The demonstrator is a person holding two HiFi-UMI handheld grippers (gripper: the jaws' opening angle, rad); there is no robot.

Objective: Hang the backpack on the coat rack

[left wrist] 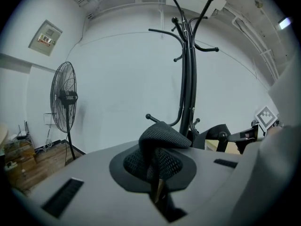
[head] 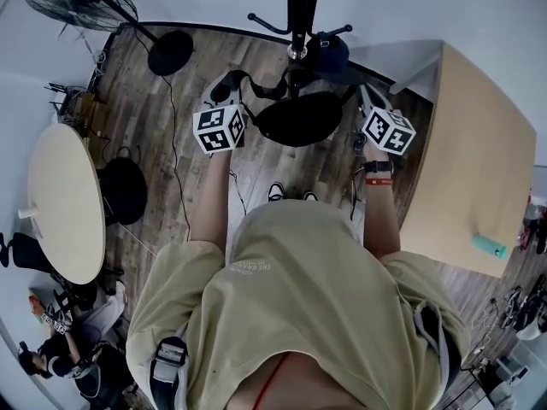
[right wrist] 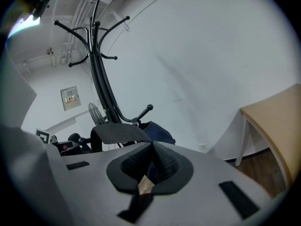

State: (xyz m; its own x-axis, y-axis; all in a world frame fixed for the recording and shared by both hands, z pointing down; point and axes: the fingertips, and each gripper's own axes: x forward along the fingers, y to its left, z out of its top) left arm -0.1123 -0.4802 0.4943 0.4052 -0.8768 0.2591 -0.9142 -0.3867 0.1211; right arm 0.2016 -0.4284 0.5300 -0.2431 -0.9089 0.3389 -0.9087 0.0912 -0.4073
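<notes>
Both tools are locked down, folks! The left tool (left wrist: 157,182) has its jaws pinched together on a black padded mesh shoulder strap (left wrist: 160,140). The right tool (right wrist: 148,178) is squeezed just the same onto the other black mesh strap (right wrist: 117,133). Slung between them, just past the tips, is the black fabric backpack (head: 299,120), close in front of the tall black metal coat rack (head: 303,7).

It isn't hung yet; I'd call this the line-up stage. To do it well, keep both pinches firm and bring the straps up together. A loop has to clear a hook tip from above and settle over the hook before either tool lets go. Steer off the low peg (right wrist: 143,111), because a dark blue fabric item (right wrist: 157,131) sits right by it.

Now the views. Only the head view shows the backpack's body and how near it is to the pole. Only the gripper views show the pinches themselves and the upper hooks (left wrist: 207,48) curling high overhead. The right gripper view also shows how low that blue item sits, with a pale wooden surface (right wrist: 277,121) off by the far wall.
</notes>
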